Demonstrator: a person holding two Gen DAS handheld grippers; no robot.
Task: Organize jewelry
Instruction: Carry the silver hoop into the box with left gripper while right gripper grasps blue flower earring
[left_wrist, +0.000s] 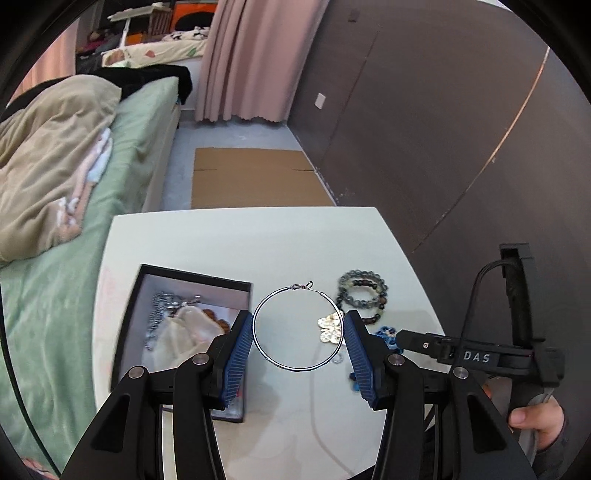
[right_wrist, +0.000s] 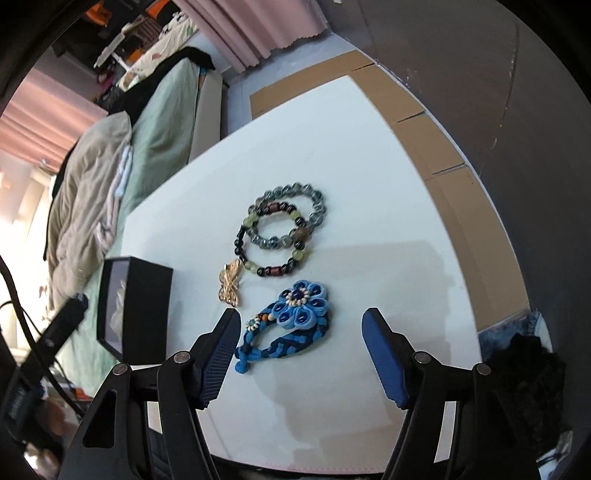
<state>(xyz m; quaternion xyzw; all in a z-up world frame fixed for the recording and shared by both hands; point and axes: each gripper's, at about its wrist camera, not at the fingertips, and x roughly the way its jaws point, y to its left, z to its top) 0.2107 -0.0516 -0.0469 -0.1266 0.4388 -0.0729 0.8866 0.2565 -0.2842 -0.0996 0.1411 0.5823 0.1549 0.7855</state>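
Note:
My left gripper is shut on a large silver hoop earring, whose ring spans from one blue pad to the other above the white table. To its left an open black box holds a silver chain, a cream pouch and amber beads. My right gripper is open, pointing down over a blue woven bracelet with a flower. The bracelet lies between the fingers, near the left one and clear of the right. Beyond it lie two beaded bracelets and a gold dragonfly brooch.
The black box stands left of my right gripper. A bed with a green sheet and beige blanket borders the table's left side. Flat cardboard lies on the floor beyond the table. A dark wall runs along the right.

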